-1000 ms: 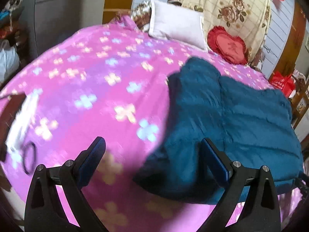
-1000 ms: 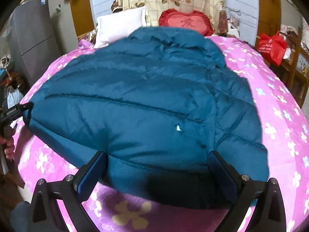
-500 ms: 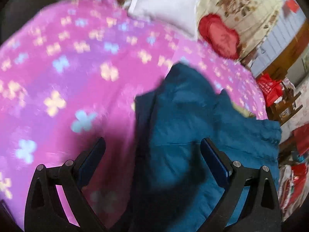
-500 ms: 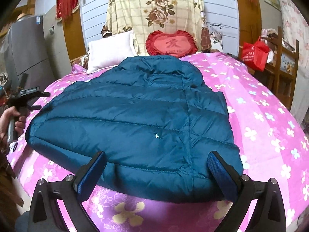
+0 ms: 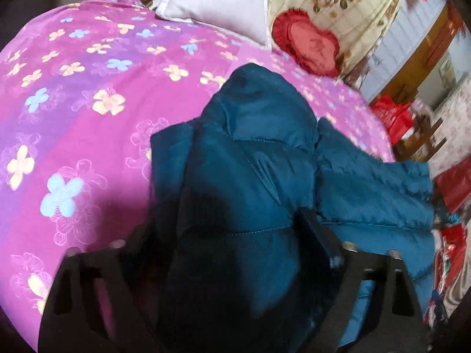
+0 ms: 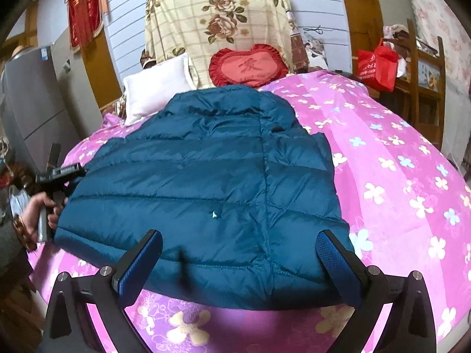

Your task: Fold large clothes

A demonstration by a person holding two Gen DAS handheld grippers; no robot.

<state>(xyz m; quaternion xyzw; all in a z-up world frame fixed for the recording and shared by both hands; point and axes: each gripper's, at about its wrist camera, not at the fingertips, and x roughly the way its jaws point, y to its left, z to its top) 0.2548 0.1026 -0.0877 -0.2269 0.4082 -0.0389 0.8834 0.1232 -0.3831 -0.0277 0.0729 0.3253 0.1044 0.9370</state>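
Note:
A teal quilted puffer jacket lies spread flat on the pink flowered bed cover. My right gripper is open and empty, just above the jacket's near hem. In the left wrist view the jacket fills the space between the fingers of my left gripper; its jaws stand wide apart at the jacket's left edge, with the padded cloth bulging up between them. From the right wrist view the left gripper shows at the jacket's left edge, held by a hand.
A white pillow and a red heart cushion lie at the bed's head, under a floral cloth. A red bag hangs on a wooden chair at right. A grey cabinet stands at left.
My left gripper has moved right, from over the bed cover onto the jacket's left edge. My right gripper has drawn back and risen, so more of the jacket shows.

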